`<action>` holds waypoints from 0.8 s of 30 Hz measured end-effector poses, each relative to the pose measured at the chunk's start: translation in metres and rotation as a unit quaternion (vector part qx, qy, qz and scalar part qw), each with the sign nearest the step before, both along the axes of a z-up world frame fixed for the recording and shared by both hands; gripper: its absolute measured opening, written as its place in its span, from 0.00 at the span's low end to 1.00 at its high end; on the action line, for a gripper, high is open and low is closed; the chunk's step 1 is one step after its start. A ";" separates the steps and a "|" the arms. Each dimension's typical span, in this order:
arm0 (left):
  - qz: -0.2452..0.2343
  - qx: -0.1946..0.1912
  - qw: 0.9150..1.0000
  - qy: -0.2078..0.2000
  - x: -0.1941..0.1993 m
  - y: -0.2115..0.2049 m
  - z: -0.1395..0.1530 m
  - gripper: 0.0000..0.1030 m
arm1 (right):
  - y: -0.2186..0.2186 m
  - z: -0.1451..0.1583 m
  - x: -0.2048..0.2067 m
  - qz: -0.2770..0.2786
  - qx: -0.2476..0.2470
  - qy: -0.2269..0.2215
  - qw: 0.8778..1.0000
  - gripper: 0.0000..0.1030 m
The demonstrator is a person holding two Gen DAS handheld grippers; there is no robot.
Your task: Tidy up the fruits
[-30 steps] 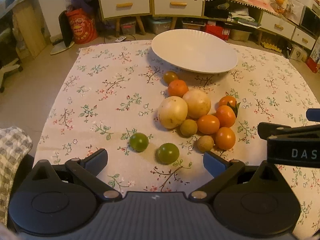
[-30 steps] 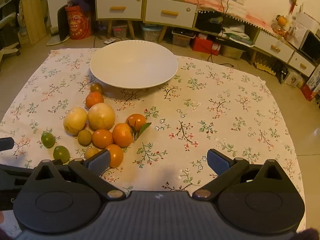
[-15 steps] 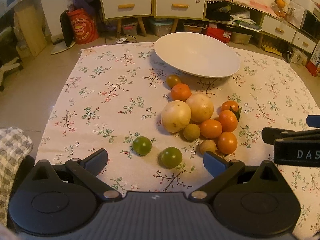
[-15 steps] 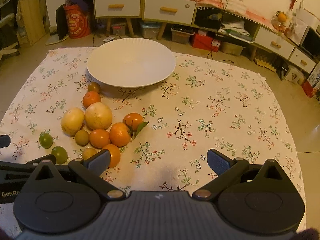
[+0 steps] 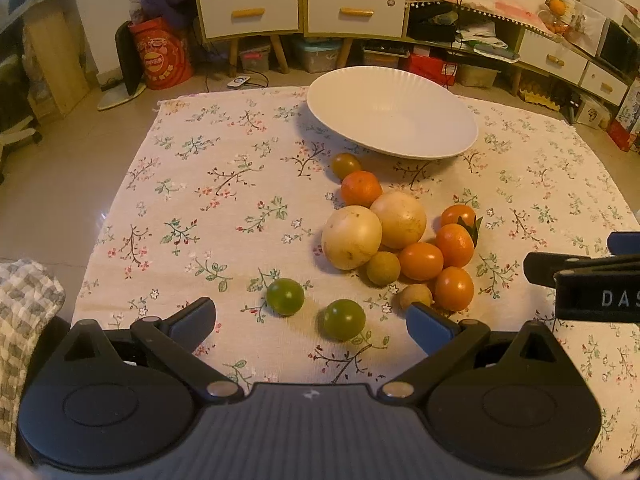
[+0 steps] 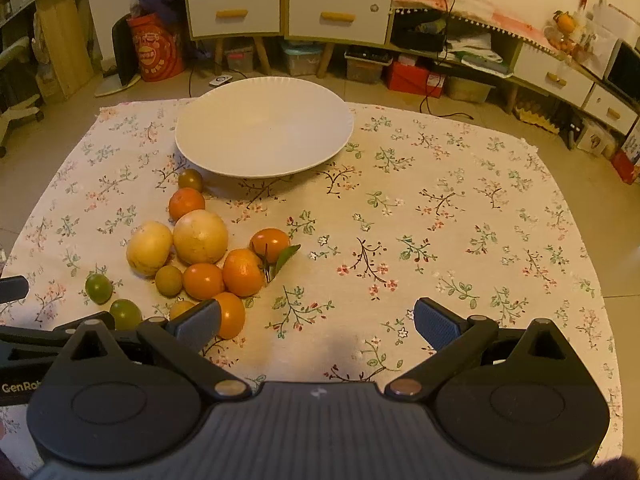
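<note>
Left gripper [image 5: 310,322], held low over the near edge of the floral tablecloth [image 5: 224,208], fingers spread wide and holding nothing; its right fingertip [image 5: 426,326] lies just in front of a small tan fruit [image 5: 416,295]. Between the fingers, two green fruits: one [image 5: 344,319] nearer, one [image 5: 285,296] just beyond it to the left, both apart from the main pile. Right gripper [image 6: 318,322], level beside the left one and pointing the same way, fingers likewise wide apart and empty; its left fingertip [image 6: 200,322] overlaps the nearest orange fruit [image 6: 230,314] in this view, though contact cannot be judged. Beyond the green pair, the clustered pile: orange fruits [image 5: 420,261], one with a green leaf [image 6: 285,259], a second small tan fruit [image 5: 383,268], and two large pale yellow fruits [image 5: 352,237] touching one another. Farther on, a lone orange [image 5: 361,188] and a dull olive fruit [image 5: 346,165] lead towards the white plate [image 5: 448,136], which holds no fruit. Background: white-drawered cabinets [image 5: 248,12] and a red bag [image 5: 162,54] on the floor.
</note>
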State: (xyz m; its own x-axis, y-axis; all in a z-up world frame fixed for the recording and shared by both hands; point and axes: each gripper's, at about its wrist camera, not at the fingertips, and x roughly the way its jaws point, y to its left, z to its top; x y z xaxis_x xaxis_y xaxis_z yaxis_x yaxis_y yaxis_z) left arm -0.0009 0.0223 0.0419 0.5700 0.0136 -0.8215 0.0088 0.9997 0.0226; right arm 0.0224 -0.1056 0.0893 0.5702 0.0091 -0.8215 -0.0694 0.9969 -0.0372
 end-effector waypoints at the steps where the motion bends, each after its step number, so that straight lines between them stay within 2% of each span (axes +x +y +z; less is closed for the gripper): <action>1: -0.003 0.001 1.000 0.000 0.001 0.000 0.001 0.87 | -0.001 0.000 0.001 0.002 0.002 0.001 1.000 1.00; 6: -0.014 0.017 1.000 -0.005 0.006 0.001 0.006 0.87 | -0.008 0.001 0.008 -0.002 0.015 0.016 1.000 0.99; 11: -0.027 0.015 1.000 -0.003 0.013 0.004 0.010 0.87 | -0.010 0.003 0.013 0.002 0.037 0.028 0.999 0.97; 19: -0.061 -0.005 0.998 -0.011 0.031 0.010 0.010 0.86 | -0.003 0.013 0.029 0.052 0.071 0.027 0.996 0.92; 24: -0.085 -0.041 0.995 -0.030 0.038 0.015 0.002 0.84 | 0.001 0.009 0.042 0.085 0.106 0.019 0.991 0.89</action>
